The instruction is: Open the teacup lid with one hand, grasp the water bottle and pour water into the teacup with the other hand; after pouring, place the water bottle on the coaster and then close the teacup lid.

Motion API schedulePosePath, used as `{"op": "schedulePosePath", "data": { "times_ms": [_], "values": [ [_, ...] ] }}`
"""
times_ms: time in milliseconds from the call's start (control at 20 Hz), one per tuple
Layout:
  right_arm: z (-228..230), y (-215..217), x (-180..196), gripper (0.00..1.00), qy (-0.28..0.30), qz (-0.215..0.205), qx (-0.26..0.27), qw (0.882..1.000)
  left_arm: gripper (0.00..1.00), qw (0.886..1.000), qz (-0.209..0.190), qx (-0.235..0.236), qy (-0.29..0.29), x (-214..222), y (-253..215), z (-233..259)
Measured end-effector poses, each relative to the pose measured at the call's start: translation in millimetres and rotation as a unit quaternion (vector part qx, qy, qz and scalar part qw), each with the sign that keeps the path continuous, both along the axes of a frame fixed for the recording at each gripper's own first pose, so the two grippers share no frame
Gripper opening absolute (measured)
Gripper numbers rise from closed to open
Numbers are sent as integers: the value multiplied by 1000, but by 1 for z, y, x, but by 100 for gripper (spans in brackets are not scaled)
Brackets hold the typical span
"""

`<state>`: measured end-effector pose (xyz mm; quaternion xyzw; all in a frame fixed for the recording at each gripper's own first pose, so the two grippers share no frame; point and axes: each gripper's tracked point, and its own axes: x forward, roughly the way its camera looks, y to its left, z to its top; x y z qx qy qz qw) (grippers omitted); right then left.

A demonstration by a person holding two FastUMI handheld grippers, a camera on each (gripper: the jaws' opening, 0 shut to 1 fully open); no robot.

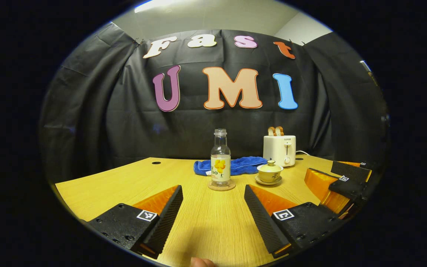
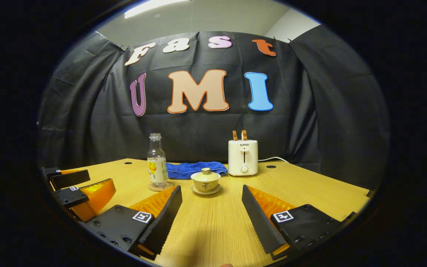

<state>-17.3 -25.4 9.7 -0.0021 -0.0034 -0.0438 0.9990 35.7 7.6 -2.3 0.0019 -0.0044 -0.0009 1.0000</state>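
Black cloth closes the booth behind a wooden table (image 1: pixel 98 193), and on it your task's things stand together toward 12 o'clock of both pairs of tongs. The water bottle (image 1: pixel 220 157) is upright on the round coaster (image 1: pixel 221 185), uncapped as far as the left gripper view shows, and the teacup (image 1: pixel 270 173) sits on its saucer (image 1: pixel 268 181) with the lid (image 1: pixel 271 163) on, just beside the bottle at its 3 o'clock. That layout fits both a bottle waiting to be poured and one already set back with the lid returned (the water level inside the cup is hidden), so judge the stage yourself.

Your left tongs (image 1: pixel 213 211) are spread wide and hold nothing, low over the table with the bottle dead ahead. Your right tongs (image 2: pixel 211 211) are spread and empty too, with the teacup (image 2: pixel 205 181) at 12 o'clock.

If you go for the lid, pinch its small knob squarely from above and lift straight up, since it looks slippery. If you take the bottle, grip the labelled middle, not the narrow neck, and keep clear of the blue cloth (image 1: pixel 241 165) and toaster (image 1: pixel 279 150) behind.
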Motion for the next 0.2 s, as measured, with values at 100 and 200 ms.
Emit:
{"op": "schedulePosePath", "data": {
  "times_ms": [100, 200],
  "values": [
    [-1, 2, -1, 100, 3, 2, 0, 1000, 97, 1000, 0, 1, 1, -1, 0, 0],
    [0, 1, 0, 100, 1, 2, 0, 1000, 97, 1000, 0, 0, 0, -2, 0, 0]
  ]
}}
